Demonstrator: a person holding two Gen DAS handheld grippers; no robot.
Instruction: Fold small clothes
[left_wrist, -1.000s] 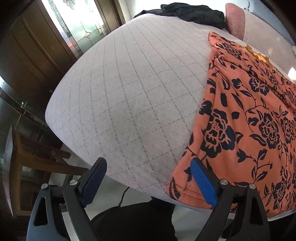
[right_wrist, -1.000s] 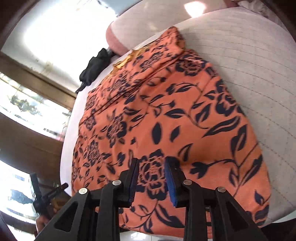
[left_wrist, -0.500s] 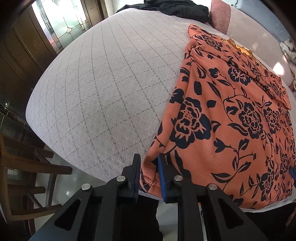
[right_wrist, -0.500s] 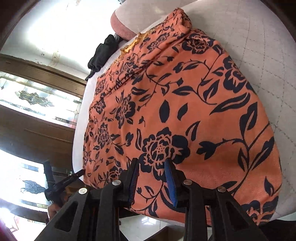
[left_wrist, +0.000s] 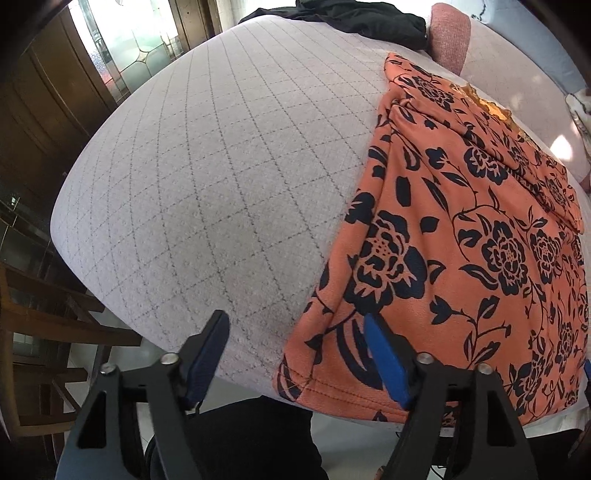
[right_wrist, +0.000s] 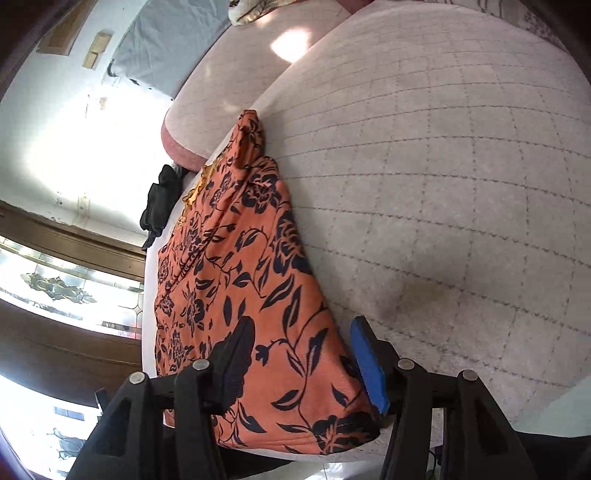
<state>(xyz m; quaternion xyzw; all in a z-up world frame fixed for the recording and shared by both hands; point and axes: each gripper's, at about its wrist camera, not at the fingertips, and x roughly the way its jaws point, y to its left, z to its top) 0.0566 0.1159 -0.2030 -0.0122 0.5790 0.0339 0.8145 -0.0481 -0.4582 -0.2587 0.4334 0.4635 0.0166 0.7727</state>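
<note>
An orange garment with a dark floral print (left_wrist: 461, 229) lies flat on the grey quilted cover (left_wrist: 221, 177), its hem along the near edge. My left gripper (left_wrist: 295, 358) hovers over the hem's near-left corner. Its jaws are opening; the corner lies between them and the pads do not press on it. In the right wrist view the same garment (right_wrist: 240, 266) runs away from me. My right gripper (right_wrist: 303, 362) straddles its near-right corner, jaws opening. The blue pad (right_wrist: 369, 369) sits beside the cloth's edge without a pinch.
A black garment (left_wrist: 351, 18) lies at the far end, small in the right wrist view (right_wrist: 159, 199). A pink cushion edge (left_wrist: 448, 37) lies beyond the orange cloth. A wooden chair (left_wrist: 37, 325) stands left of the cover's near edge. Bare quilt (right_wrist: 443, 184) spreads right of the garment.
The left gripper pinched the hem's left corner half a second ago and has since spread its jaws. The right gripper slid from mid-hem to the right corner and widened.
</note>
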